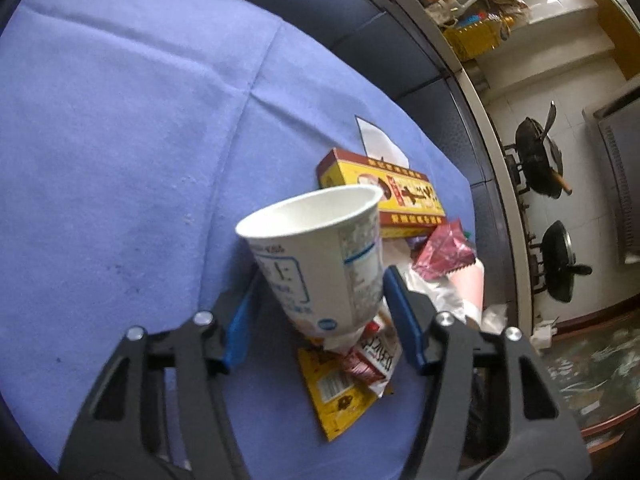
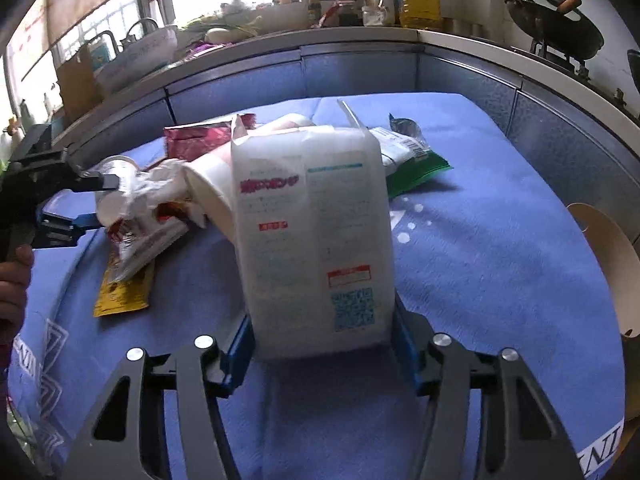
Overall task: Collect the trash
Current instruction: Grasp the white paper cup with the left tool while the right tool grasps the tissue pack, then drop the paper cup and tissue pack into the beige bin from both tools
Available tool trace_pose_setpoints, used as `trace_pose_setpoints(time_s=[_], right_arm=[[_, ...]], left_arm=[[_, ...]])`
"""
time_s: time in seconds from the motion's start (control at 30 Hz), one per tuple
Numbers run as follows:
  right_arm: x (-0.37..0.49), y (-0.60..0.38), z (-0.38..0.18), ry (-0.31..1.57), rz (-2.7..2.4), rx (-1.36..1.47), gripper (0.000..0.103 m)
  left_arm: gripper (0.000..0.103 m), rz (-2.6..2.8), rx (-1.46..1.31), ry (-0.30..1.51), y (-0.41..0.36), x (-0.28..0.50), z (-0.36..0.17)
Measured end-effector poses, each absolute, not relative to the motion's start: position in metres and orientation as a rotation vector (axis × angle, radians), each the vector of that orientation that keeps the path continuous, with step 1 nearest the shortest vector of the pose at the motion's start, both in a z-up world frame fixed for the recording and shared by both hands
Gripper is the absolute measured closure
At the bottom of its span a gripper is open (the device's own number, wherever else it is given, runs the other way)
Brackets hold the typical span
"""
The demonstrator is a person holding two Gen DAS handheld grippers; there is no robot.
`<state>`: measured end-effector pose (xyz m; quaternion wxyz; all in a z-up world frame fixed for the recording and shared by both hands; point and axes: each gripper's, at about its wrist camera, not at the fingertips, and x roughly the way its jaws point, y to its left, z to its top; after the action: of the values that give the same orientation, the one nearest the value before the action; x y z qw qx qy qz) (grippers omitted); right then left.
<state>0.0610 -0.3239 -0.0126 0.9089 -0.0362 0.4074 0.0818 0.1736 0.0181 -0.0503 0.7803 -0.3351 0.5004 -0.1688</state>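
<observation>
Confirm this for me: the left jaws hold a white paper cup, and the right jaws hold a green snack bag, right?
Not quite. The right wrist view shows the right gripper around a white carton. The white paper cup part stands.

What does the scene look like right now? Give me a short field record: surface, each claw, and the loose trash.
surface: blue cloth over the table
left claw: closed on a tilted white paper cup, pads on both its sides
right claw: closed on a white carton with its top torn open
under the cup: yellow packet and crumpled wrappers
beyond the cup: yellow and red box, dark red foil wrapper
behind the carton: green and white bag
</observation>
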Motion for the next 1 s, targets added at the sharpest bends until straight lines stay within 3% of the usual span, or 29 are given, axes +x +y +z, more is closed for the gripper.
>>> trace_pose_setpoints(time_s=[0.3,0.5,0.7,1.0], right_arm=[[0.014,-0.354,0.003,0.834,0.185,0.098,0.046],[-0.009,-0.388,0.004,0.822,0.143,0.23,0.046],[-0.031,-0.426,0.003,0.809,0.099,0.308,0.046],[-0.039,-0.495,0.013,0.766,0.04,0.417,0.045]], left_arm=[[0.046,-0.55,-0.661,0.973,0.018,0.097,-0.019],[0.046,-0.765,-0.463,0.963,-0.069,0.063,0.005],[0.046,-0.883,-0.262,1.021,-0.167,0.049,-0.003],[0.046,-0.994,-0.114,1.068,-0.285,0.083,0.011]])
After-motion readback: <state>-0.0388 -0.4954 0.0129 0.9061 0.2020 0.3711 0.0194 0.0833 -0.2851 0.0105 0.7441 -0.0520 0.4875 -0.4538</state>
